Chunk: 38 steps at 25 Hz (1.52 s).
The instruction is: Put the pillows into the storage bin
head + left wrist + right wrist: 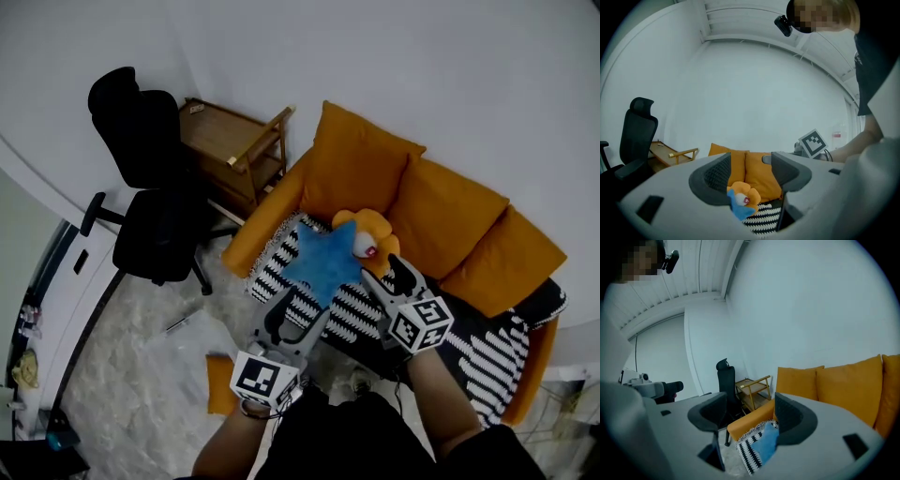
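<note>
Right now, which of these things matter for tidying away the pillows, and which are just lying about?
For the job: blue star pillow, orange plush pillow, left gripper and right gripper, both open.
Just about: office chair, wooden side table, striped blanket, sofa.

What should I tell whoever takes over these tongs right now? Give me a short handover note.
Left tongs: open, empty, aimed at the pillows on the sofa.
Right tongs: open, empty, alongside the left, close to the pillows.
Things: blue star pillow and orange flower pillow lie touching on the patterned throw on the sofa seat. No storage bin can be made out in any view.
Done: nothing; neither pillow is gripped.
Left: grasp each pillow, locate the bin, put both in.
</note>
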Tool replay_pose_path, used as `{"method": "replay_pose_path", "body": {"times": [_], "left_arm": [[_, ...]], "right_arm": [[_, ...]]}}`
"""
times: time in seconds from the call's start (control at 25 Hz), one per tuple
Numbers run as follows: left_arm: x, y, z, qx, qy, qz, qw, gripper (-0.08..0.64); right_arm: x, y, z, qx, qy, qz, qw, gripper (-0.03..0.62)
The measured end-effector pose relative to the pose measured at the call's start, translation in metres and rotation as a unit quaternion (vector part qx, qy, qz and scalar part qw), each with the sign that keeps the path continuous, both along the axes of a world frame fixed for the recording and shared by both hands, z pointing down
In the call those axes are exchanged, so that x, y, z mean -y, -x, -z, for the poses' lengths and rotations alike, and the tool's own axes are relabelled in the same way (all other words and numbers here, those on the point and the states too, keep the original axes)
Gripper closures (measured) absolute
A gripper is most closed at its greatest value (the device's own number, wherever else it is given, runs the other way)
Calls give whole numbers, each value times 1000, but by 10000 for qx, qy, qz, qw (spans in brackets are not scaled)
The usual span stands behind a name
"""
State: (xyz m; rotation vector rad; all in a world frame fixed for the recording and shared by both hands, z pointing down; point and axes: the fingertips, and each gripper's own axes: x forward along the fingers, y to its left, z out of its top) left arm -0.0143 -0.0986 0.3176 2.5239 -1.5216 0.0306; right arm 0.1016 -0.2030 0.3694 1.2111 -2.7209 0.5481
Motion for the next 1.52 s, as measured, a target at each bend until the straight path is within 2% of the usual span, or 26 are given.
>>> {"method": "replay_pose_path", "body": {"times": [0.2,0.6,0.96,1.2,1.52], "left_arm": [[13,20,-10,-149,-41,-27,9999,305],[51,17,-48,-111,376,111,9992,305],[110,-6,-105,-104,849,179,9962,305],[154,-14,-150,-116,1034,297,9941,305],[184,-27,-208,-278,1410,317,9891,305]], "right_arm": [[10,22,-12,19,95,-73,9999,272],[62,26,-66,216,634,-63,9977,272],[126,13,-148,233,1311,-95,9911,273],[167,14,-212,266,1726,-91,9846,273],[201,18,-295,300,2405,-162,9700,272]]}}
